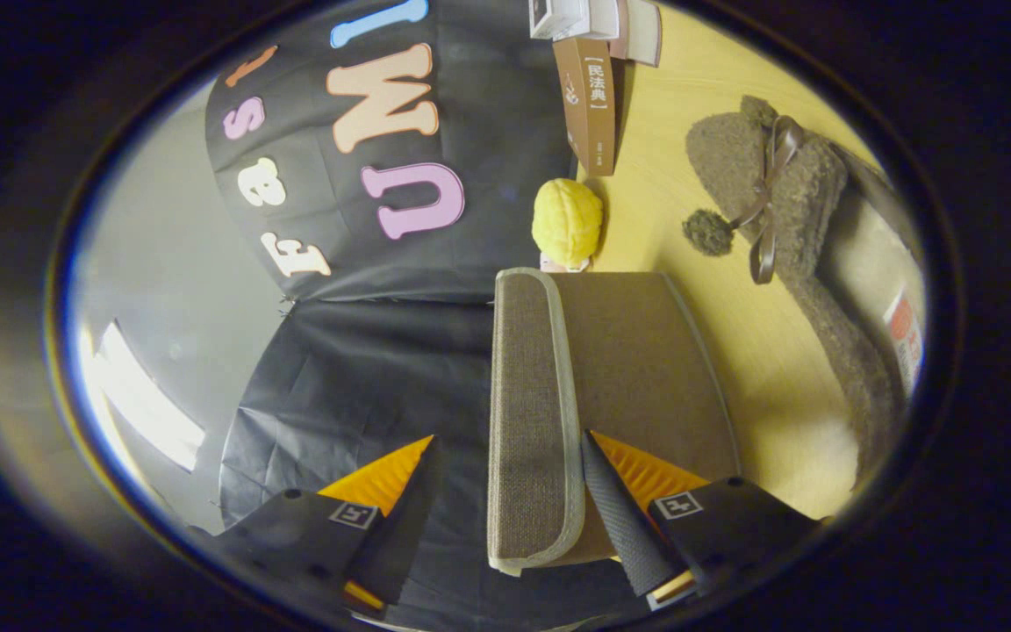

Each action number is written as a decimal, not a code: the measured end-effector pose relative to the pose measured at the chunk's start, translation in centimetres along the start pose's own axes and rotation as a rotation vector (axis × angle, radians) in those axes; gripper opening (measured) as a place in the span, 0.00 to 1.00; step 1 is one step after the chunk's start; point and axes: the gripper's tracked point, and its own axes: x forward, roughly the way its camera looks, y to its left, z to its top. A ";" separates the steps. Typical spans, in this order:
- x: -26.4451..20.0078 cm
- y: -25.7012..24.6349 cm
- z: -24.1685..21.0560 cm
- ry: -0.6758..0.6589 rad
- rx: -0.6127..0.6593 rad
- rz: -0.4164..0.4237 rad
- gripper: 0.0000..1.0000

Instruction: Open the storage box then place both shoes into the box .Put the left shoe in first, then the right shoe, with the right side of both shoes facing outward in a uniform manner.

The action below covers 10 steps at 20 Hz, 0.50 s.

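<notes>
A brown fabric storage box [646, 351] with grey piping stands on the yellow table [672, 202], just ahead of my fingers. Its lid flap [527, 412] is raised on edge and lies between them. My gripper [507, 437] is open around that flap: the right finger [615, 509] rests against its inner side, while the left finger [391, 491] stands clear of it. Beyond the box, to the right, lies a grey-brown fuzzy shoe [760, 167] with a ribbon bow and a pompom. A pale sole or insole [865, 263] shows beside it; I cannot tell if that is the second shoe.
A yellow knobbly ball [567, 219] sits right behind the box. Farther back, a brown book [589, 96] stands with other books [593, 17] stacked near it. The booth's black cloth wall [365, 351] hangs to the left of the box.
</notes>
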 end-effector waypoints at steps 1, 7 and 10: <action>-0.1 0.1 0.0 0.000 -0.002 0.000 0.95; -0.6 2.6 0.0 0.001 0.022 0.070 0.91; -0.7 4.4 -0.3 0.024 0.011 0.103 0.90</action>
